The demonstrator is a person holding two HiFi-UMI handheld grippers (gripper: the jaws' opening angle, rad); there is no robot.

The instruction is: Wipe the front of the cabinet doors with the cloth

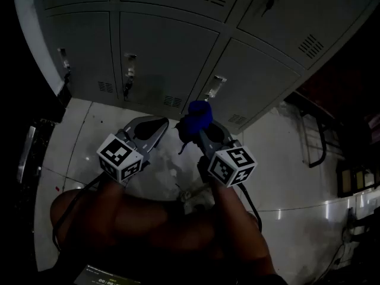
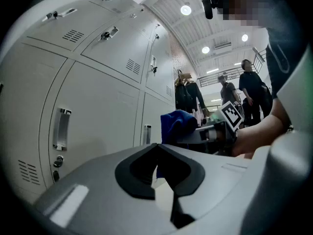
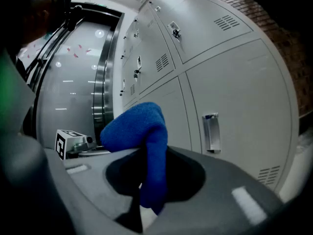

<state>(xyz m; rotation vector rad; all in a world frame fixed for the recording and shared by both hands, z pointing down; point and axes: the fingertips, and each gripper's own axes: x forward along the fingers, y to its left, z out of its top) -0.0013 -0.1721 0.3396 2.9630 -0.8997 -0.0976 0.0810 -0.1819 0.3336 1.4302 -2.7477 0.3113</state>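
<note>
A blue cloth is bunched in my right gripper, whose jaws are shut on it; in the right gripper view the blue cloth rises from between the jaws and folds over to the left. The grey cabinet doors stand just ahead, a short gap beyond the cloth, each with a small metal handle. My left gripper hovers beside the right one with its jaws shut and nothing in them. From the left gripper view the cloth shows to the right, in front of the doors.
The pale glossy floor runs below the cabinets. A dark metal frame stands at the right. Several people stand in the background of the left gripper view. A steel door frame is seen left of the cabinets.
</note>
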